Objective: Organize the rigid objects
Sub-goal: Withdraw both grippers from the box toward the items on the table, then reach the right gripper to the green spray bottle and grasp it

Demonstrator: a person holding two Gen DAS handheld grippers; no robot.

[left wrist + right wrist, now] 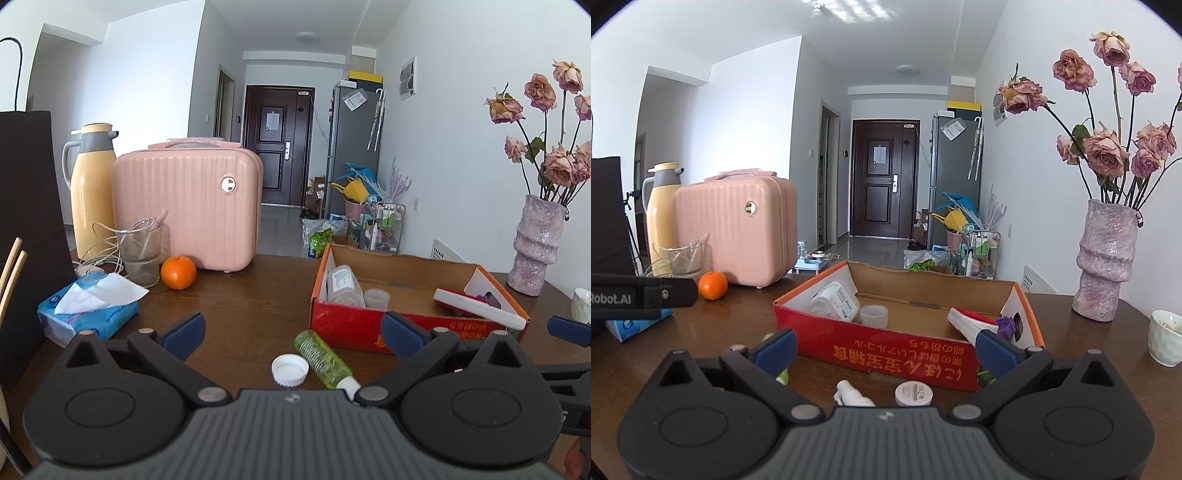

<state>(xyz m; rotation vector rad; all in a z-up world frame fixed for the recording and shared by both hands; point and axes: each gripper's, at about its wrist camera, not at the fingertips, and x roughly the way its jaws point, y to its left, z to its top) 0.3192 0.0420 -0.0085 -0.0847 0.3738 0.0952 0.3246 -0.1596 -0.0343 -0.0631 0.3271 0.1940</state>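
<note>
Both claws hover spread and empty above the brown counter [240, 295]: the left claw [291, 334] faces a green bottle [322, 360] lying on its side with a white cap [290, 370] just beside it, and the right claw [884, 350] faces a small white bottle [851, 397] and a round white lid [913, 393], all just in front of the red cardboard box [886, 354]. The step in hand looks like picking up these loose pieces and dropping them into the box. To do it well, I would lower the left claw over the middle of the green bottle, squeeze across its narrow width so it cannot roll, lift it clear of the front wall, and let go over the bare floor in the middle of the box. Counting what shows: four loose pieces outside the box, namely two bottles and two caps. Inside the box sit one clear bottle [341, 286], one small cup [376, 298], and one red and white item [476, 308] with something purple behind it. Elsewhere stand one orange [178, 272], one pink case [186, 206], one vase [1104, 258].
</note>
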